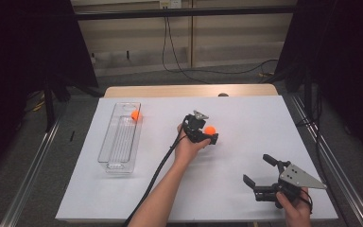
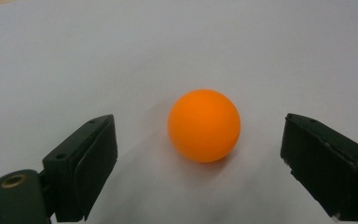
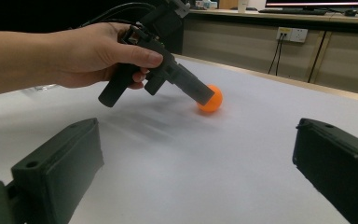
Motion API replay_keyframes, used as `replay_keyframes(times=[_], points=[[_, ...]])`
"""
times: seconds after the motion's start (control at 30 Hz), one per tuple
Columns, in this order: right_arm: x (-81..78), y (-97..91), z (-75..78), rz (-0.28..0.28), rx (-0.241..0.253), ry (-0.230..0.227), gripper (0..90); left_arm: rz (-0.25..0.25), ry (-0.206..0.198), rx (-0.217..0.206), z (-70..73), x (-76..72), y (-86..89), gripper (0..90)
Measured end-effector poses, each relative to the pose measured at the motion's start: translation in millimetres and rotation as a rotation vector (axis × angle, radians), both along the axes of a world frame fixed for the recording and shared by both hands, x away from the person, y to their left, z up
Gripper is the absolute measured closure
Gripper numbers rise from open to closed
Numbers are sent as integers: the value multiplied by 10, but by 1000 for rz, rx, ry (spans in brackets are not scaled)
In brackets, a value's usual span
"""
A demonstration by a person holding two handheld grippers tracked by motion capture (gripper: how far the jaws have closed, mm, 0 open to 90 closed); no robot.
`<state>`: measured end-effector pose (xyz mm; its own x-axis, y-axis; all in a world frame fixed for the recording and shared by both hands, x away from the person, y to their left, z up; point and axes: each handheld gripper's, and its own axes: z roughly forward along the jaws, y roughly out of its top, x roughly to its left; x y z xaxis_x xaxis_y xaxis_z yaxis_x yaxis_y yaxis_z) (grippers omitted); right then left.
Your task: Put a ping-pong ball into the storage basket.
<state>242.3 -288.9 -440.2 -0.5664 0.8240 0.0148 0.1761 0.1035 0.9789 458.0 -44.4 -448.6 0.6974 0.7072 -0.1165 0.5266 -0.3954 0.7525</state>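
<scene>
Your left gripper (image 1: 211, 136) is tilted down at the orange ball (image 1: 210, 130) near the middle of the white surface (image 1: 246, 118), and its jaws stand spread with the ball between them. In the left gripper view the ball (image 2: 204, 125) rests on the surface with a clear gap to each pad, so nothing is pinched yet. You have set it up this way so the jaws can straddle the ball before closing; a round ball would roll off if 1 pad touched it first.

A 2nd orange ball (image 1: 135, 115) already lies at the far end of the clear plastic tray (image 1: 108, 142) on the left of the surface. That suggests the tray is where the ball under your left gripper is meant to go.

Your right gripper (image 1: 260, 176) sits low at the near right corner, well apart from the ball, with its jaws spread on nothing. From there its own view looks across at your left hand (image 3: 98, 56) and the ball (image 3: 212, 100), and it stays out of the path toward the tray.
</scene>
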Motion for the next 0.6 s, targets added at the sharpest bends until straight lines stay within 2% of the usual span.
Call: replay_keyframes(times=[0.13, 0.47, 0.53, 0.6], points=[[-2, -2, 1, 0, 2, 0, 9, 0, 0, 10, -17, 15, -3, 116], [0, -3, 0, 2, 1, 0, 10, 6, 4, -4, -29, 39, 0, 161], [-1, -3, 0, 3, 1, 1, 10, 4, -6, 10, -23, 43, 8, 170], [-1, -3, 0, 3, 0, 0, 10, 10, -3, -2, -27, 48, 6, 176]])
